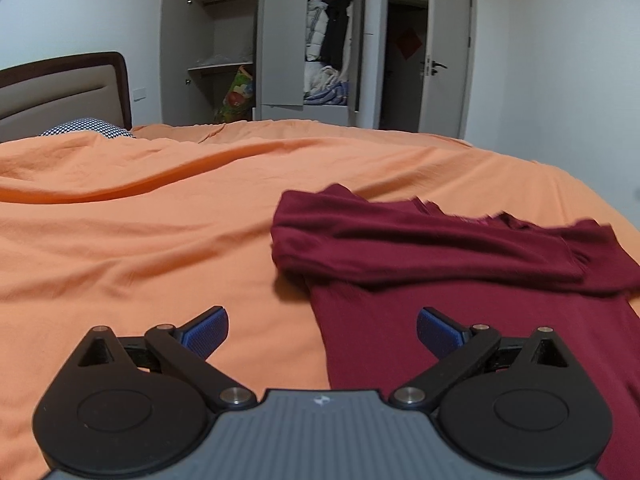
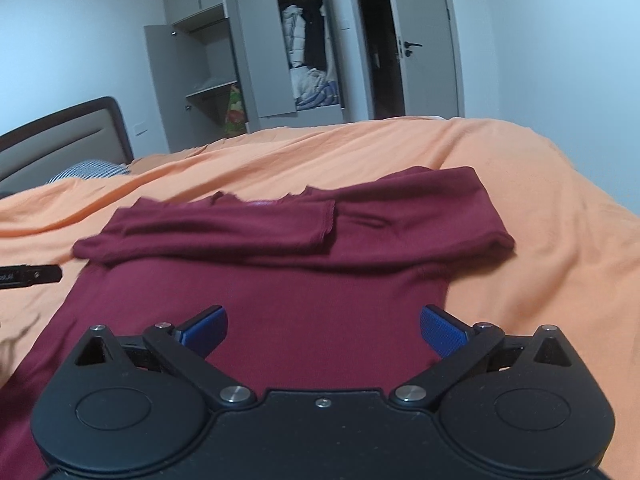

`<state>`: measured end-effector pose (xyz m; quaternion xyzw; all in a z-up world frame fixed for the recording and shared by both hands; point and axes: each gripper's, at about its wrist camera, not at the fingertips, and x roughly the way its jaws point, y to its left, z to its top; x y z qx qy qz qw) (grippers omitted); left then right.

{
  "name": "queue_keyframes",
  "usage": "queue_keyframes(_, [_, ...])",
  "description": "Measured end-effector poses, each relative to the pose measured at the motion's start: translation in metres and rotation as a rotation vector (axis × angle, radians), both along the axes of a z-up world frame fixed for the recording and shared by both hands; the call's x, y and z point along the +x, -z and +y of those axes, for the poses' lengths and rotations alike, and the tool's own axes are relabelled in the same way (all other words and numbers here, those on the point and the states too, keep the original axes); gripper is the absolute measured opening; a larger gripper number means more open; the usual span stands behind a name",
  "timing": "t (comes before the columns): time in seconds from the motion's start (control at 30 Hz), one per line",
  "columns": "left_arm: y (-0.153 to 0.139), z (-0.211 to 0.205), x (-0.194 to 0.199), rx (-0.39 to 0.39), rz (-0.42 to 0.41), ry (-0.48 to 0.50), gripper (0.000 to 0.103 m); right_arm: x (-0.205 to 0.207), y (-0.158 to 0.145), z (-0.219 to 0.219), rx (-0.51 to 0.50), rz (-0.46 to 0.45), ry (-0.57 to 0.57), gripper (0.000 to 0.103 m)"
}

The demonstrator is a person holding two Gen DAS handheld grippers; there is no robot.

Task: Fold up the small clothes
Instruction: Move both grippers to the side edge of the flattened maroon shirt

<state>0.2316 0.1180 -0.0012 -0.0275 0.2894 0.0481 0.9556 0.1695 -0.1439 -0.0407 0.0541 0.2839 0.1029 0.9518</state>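
We are working with a maroon shirt (image 2: pixel 256 304) lying on the orange bed (image 1: pixel 140 248), toward its near edge, with both sleeves (image 2: pixel 224 228) already crossed over the chest, so we are judging the sleeve stage done and the body fold still to come. The risk we are seeing: the sleeves are resting loose, so lifting the hem quickly or gripping only the top layer could drag them off or bunch the soft fabric, and the rumpled bed cover could get pinched along with it. Our left hand-held gripper (image 1: pixel 322 330) is hovering released, jaws spread wide, straddling the shirt's left edge, one finger over bare cover. Our right hand-held gripper (image 2: pixel 323 330) is hovering released too, jaws wide, over the middle of the shirt's body, grasping nothing.
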Motion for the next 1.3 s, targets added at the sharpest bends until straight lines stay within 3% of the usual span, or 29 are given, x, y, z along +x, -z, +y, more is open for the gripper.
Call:
queue_keyframes(0.2, [0.002,-0.009,-0.04,-0.018,0.015,0.034,0.103,-0.052,-0.003,-0.004,-0.009,0.0,-0.018,0.102])
queue_keyframes(0.4, [0.004,-0.02,-0.084,0.024,0.014,0.093,0.103,-0.101,-0.001,-0.007,-0.029,-0.001,-0.067,0.102])
queue_keyframes(0.63, [0.007,-0.031,-0.138,0.032,-0.004,0.165,0.103,-0.157,0.007,0.002,-0.169,-0.038,-0.202,0.102])
queue_keyframes(0.8, [0.008,-0.036,-0.166,0.027,-0.016,0.195,0.103,-0.198,0.009,0.008,-0.218,-0.115,-0.271,0.102])
queue_keyframes(1.07, [0.017,-0.049,-0.195,0.061,-0.009,0.25,0.103,-0.228,0.012,0.017,-0.239,-0.157,-0.318,0.102])
queue_keyframes(1.3, [0.024,-0.052,-0.203,0.051,0.013,0.269,0.103,-0.241,0.023,0.031,-0.355,-0.188,-0.35,0.102])
